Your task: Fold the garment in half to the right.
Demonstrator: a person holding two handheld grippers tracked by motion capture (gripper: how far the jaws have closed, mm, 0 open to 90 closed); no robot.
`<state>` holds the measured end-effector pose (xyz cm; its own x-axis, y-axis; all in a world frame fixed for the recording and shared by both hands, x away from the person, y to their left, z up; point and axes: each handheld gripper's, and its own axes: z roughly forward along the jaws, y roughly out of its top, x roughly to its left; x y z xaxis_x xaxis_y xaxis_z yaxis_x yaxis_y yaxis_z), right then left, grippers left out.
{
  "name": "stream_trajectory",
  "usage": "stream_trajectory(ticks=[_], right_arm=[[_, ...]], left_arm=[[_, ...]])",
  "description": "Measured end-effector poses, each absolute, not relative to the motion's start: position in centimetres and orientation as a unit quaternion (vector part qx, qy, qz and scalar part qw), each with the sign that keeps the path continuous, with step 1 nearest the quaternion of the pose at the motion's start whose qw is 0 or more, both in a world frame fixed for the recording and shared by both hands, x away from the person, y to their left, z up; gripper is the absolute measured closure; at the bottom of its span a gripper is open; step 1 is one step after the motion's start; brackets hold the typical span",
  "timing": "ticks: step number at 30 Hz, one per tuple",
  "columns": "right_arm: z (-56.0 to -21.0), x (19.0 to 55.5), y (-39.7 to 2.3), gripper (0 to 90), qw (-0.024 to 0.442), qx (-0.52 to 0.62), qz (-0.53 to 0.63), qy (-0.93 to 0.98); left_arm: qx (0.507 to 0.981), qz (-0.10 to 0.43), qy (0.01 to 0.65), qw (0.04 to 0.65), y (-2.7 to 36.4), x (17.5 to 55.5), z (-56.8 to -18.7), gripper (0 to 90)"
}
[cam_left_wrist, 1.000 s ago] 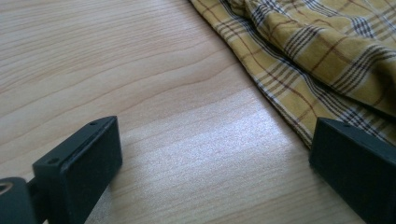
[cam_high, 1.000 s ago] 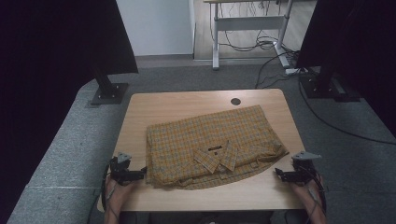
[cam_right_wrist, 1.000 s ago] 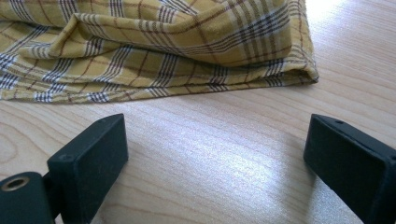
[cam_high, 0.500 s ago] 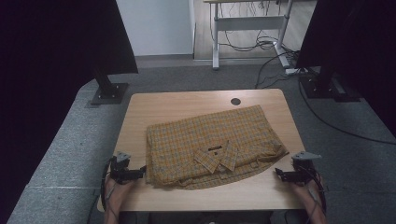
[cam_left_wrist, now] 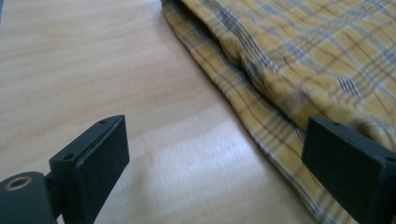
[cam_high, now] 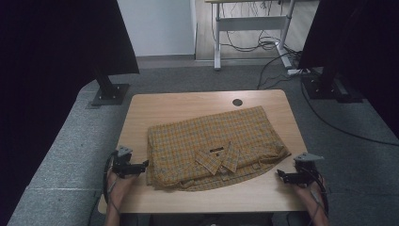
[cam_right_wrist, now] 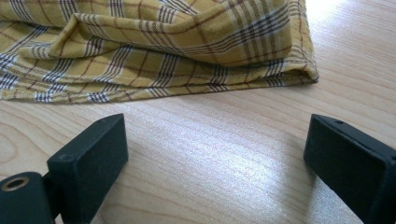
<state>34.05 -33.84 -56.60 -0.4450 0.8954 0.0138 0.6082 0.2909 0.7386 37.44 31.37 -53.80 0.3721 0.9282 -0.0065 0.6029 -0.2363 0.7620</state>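
Note:
A yellow plaid shirt [cam_high: 211, 146] lies folded with its collar up on the wooden table [cam_high: 188, 101]. My left gripper [cam_high: 143, 165] is at the shirt's left edge, low over the wood. Its jaws have just been closing a little but still stand wide apart. In the left gripper view [cam_left_wrist: 215, 154] bare table lies between them, and the shirt's hem [cam_left_wrist: 303, 60] runs past the right jaw. My right gripper [cam_high: 281, 175] is open near the shirt's right front corner. In the right gripper view [cam_right_wrist: 215, 144] the folded cloth [cam_right_wrist: 163, 42] lies just beyond the jaws.
A round cable hole [cam_high: 237, 102] sits near the table's far edge. Black stands rise on the grey carpet at the left [cam_high: 109, 92] and at the right [cam_high: 329, 87]. Behind is a desk frame [cam_high: 254, 23] with loose cables on the floor.
My left gripper has edged slightly farther along the shirt's left side. The right gripper and the shirt have kept still.

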Motion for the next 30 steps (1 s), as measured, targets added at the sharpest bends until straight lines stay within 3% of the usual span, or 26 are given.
stream_trajectory(ticks=[18, 30], right_arm=[[-56.6, 34.1, -33.8, 5.5, 0.208, 0.485, 0.346, 0.775], [-56.6, 34.1, -33.7, 5.5, 0.208, 0.486, 0.346, 0.775]], left_arm=[[0.734, 0.229, 0.505, 0.392, 31.5, 42.6, -52.1, 10.5], [0.737, 0.226, 0.512, 0.379, 31.2, 45.8, -52.5, 12.7]])
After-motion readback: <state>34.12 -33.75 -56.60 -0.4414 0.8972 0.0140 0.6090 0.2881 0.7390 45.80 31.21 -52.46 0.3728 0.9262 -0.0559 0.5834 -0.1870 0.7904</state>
